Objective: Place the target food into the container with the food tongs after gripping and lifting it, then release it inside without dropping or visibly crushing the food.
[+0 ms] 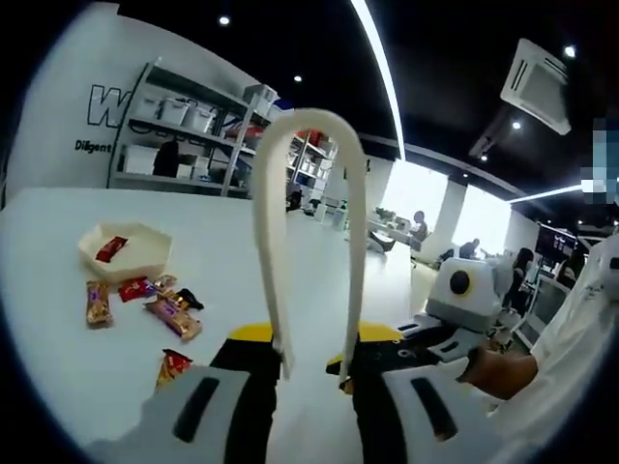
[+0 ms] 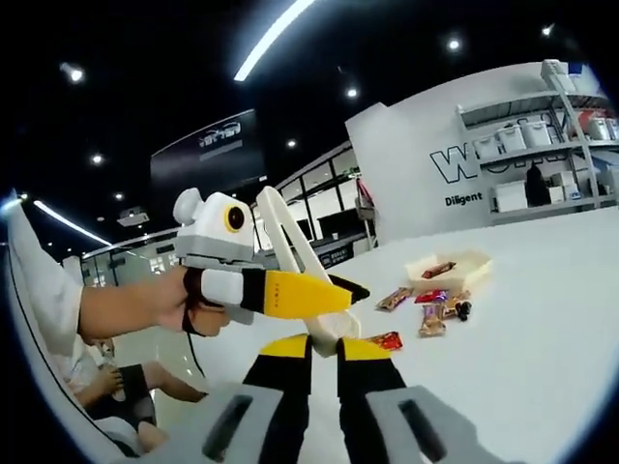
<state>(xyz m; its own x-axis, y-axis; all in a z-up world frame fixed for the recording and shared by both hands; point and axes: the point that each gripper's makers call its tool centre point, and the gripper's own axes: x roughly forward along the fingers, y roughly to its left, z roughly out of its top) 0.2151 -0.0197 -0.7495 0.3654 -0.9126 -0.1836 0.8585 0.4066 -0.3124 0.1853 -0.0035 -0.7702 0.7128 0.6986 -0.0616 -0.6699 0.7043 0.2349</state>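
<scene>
White table carries the cream container, one red packet inside; wrapped snacks lie loose beside it; food tongs in the left gripper stand narrow, empty; wrappers likely light, slippery, crushable; pinch mid-packet.

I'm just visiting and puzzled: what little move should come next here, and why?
Probably turn the white tongs around first. In the left claw they stand with the looped end pointing away and the open tips back at the jaws, so they cannot pinch anything yet. The wrapped snacks lie on the table beside the tray. The right claw seems near enough to help.
</scene>
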